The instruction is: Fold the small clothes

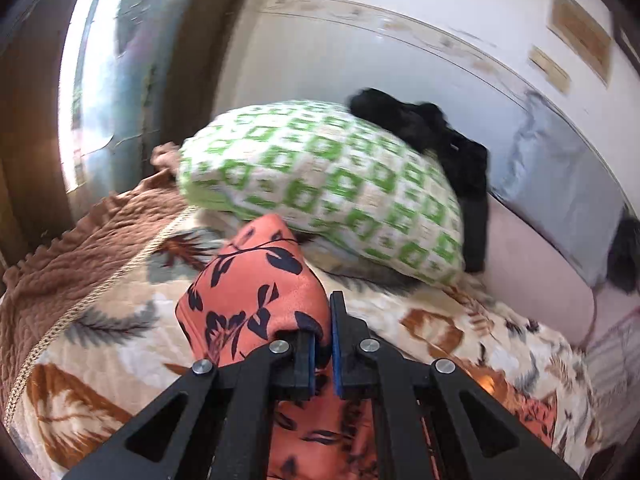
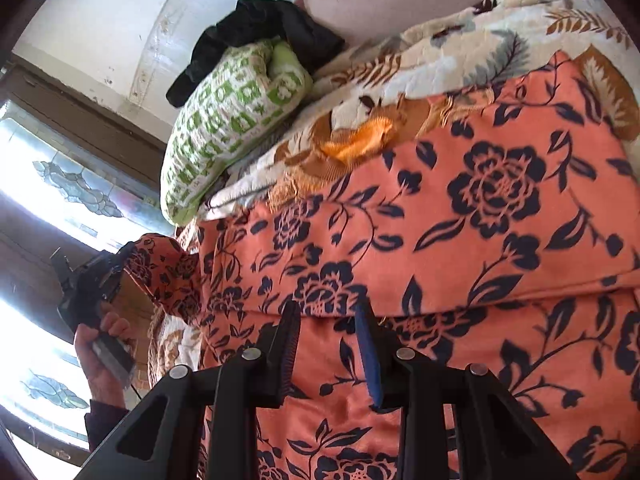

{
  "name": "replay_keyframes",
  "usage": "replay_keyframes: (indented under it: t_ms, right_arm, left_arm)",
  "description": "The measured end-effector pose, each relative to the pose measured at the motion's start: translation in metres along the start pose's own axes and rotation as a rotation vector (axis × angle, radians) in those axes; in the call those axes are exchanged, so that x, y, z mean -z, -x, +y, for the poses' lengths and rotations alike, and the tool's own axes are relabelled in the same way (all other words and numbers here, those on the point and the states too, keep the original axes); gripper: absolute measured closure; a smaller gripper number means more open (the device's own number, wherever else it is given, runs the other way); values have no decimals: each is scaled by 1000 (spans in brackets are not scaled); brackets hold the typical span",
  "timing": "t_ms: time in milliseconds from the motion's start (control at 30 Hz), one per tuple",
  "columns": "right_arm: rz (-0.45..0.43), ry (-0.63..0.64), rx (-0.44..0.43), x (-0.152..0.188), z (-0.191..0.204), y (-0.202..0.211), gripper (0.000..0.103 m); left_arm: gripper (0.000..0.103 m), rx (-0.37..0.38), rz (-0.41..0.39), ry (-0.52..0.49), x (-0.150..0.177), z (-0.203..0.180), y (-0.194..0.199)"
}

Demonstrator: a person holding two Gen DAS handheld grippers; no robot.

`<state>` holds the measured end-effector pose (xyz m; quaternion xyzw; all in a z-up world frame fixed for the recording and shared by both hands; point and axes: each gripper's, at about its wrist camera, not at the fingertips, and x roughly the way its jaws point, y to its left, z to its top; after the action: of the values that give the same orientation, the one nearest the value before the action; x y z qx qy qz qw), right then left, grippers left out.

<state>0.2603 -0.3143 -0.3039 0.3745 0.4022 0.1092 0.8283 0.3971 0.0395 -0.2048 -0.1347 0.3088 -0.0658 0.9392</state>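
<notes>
On leaf-print bedspread (image 1: 120,340), green-checked pillow (image 1: 320,188) (black garment (image 1: 440,136) atop), window (image 1: 92,80) behind

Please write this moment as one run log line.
left gripper: shut on orange floral garment, corner lifted | right gripper: open above garment | surface: floral blanket

A: Garment (image 2: 460,216) is coloured orange, printed with dark navy roses and leaves. Grippers (image 1: 322,320) are noted as black, pads (image 2: 368,356) blue.

B: Blanket (image 1: 120,344) is marked cream, patterned with brown and grey leaves. Pillow (image 1: 320,184) is logged white with green squares.

A: Black cloth (image 1: 440,136) is seen behind it. Quilted cover (image 1: 80,240) is tagged brown; wall (image 1: 360,40) white.
</notes>
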Motion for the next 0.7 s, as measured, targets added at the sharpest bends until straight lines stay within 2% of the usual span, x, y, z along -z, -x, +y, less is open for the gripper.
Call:
replay_keyframes:
  t_ms: [167, 267, 333, 367, 400, 433, 467, 500, 533, 567, 600, 700]
  right_arm:
    - [-124, -62, 29, -22, -21, 30, 71]
    - [-186, -81, 68, -33, -33, 47, 71]
    - [-218, -91, 116, -39, -41, 56, 71]
    - [-222, -102, 135, -44, -46, 60, 70]
    - [-222, -112, 146, -47, -50, 63, 65]
    - [-223, -121, 145, -50, -54, 65, 37]
    - [-228, -131, 137, -53, -57, 68, 22]
    - [-248, -136, 124, -54, -59, 70, 15]
    - [-271, -133, 109, -55, -60, 73, 15]
    - [-279, -126, 99, -56, -59, 74, 15]
    - [-271, -117, 86, -57, -57, 72, 15]
    - [-225, -90, 38, -55, -48, 57, 18]
  left_arm:
    - [97, 197, 109, -272, 60, -139, -8]
    - [93, 285, 266, -462, 111, -208, -20]
    - [91, 305, 369, -553, 136, -227, -24]
    - [91, 311, 390, -573, 141, -228, -23]
    - [90, 328, 387, -573, 140, -225, -18]
    - [85, 351, 367, -554, 132, -217, -12]
    - [69, 378, 337, -512, 120, -206, -5]
    - [57, 398, 303, -460, 106, -194, 1]
    - [30, 407, 252, -393, 90, -178, 8]
    - [19, 398, 195, -333, 77, -162, 14]
    - [19, 368, 149, -280, 64, -145, 18]
    - [19, 201, 120, -224, 45, -107, 4]
